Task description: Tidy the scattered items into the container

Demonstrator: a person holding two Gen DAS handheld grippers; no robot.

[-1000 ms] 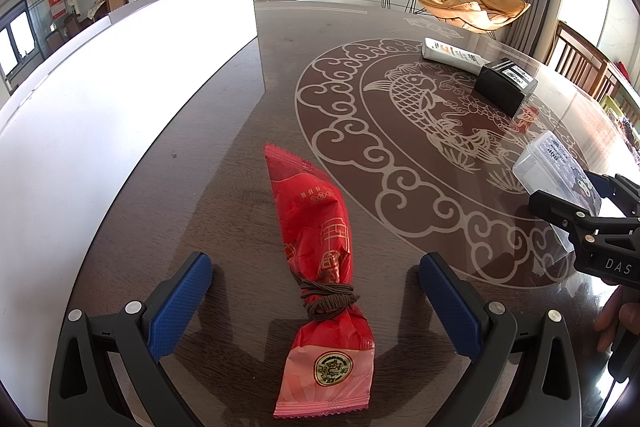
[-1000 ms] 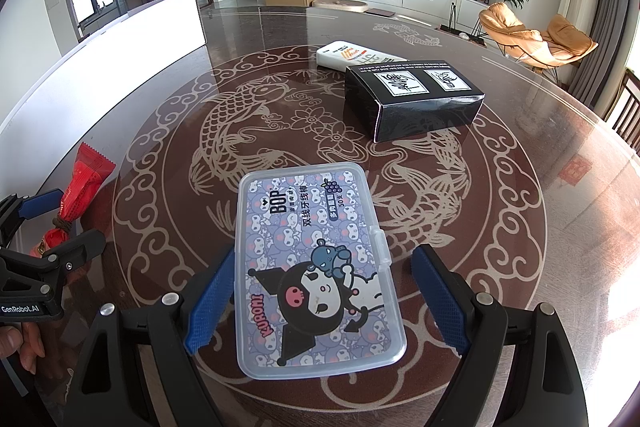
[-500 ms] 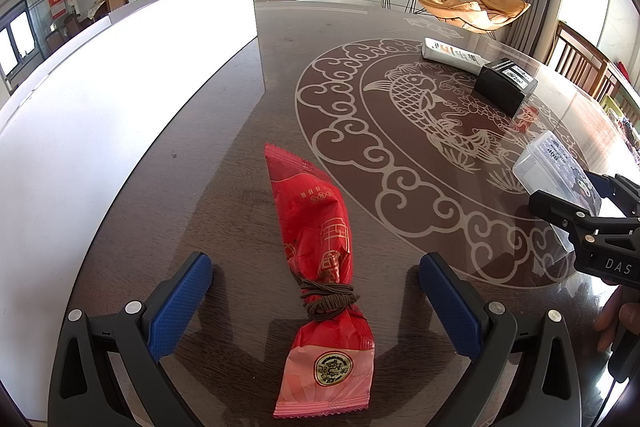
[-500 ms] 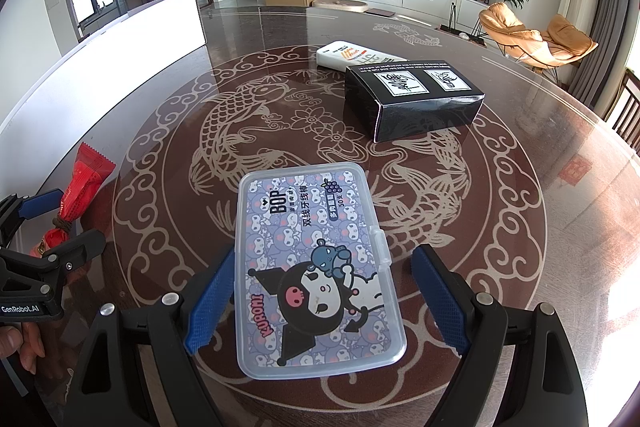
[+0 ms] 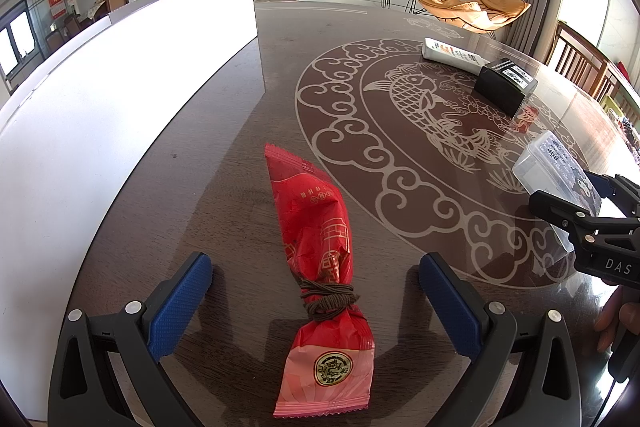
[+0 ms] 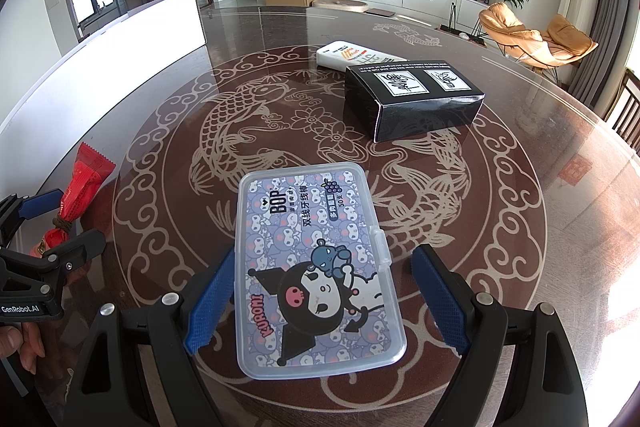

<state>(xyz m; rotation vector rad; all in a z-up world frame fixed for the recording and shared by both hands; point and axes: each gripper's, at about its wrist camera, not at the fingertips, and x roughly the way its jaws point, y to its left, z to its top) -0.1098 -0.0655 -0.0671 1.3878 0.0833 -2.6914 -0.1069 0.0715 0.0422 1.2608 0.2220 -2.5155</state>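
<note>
A red snack packet (image 5: 320, 267) tied with brown cord lies on the dark table between the wide-open fingers of my left gripper (image 5: 316, 303); the pads do not touch it. A clear plastic box with a cartoon lid (image 6: 312, 267) lies flat between the open fingers of my right gripper (image 6: 320, 299); the left pad is close to its side. A black carton (image 6: 412, 99) and a white packet (image 6: 352, 55) lie farther back. The large white container (image 5: 100, 99) stands along the table's left side.
The right gripper (image 5: 592, 227) and the plastic box (image 5: 552, 167) show at the right of the left wrist view. The left gripper (image 6: 44, 255) and red packet (image 6: 84, 183) show at the left of the right wrist view. Chairs stand beyond the table's right edge.
</note>
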